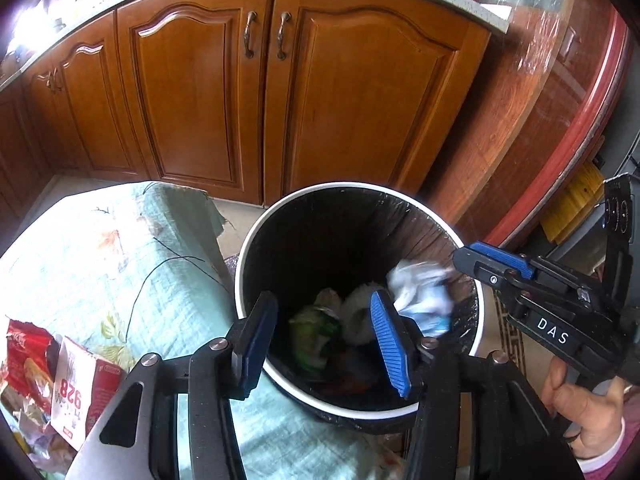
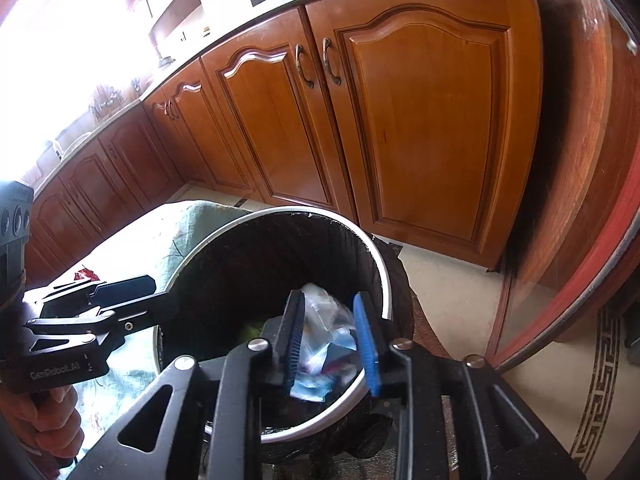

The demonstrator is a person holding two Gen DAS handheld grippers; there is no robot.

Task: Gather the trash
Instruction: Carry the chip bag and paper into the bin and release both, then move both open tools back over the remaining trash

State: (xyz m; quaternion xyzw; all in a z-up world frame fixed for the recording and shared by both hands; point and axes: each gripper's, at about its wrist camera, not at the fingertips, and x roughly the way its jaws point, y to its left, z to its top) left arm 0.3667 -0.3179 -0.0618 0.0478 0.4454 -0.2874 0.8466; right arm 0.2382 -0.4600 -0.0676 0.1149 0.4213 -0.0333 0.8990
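A round trash bin (image 1: 256, 236) with a white rim and black liner stands on the floor; it also shows in the right wrist view (image 2: 376, 256). Inside lie green and white scraps (image 1: 320, 324). My left gripper (image 1: 324, 336) is open and empty over the bin's near rim. My right gripper (image 2: 332, 344) is over the bin's right side, its jaws apart around a crumpled white and blue plastic wrapper (image 2: 324, 344). The wrapper looks blurred in the left wrist view (image 1: 420, 296), just past the right gripper's tip (image 1: 460, 260); I cannot tell whether the pads still touch it.
A low table with a pale green cloth (image 1: 120, 264) stands left of the bin. Red and white packets and scraps (image 1: 60, 380) lie on its near left corner. Wooden cabinets (image 1: 280, 100) stand behind. A glass-fronted red frame (image 1: 580, 100) is at the right.
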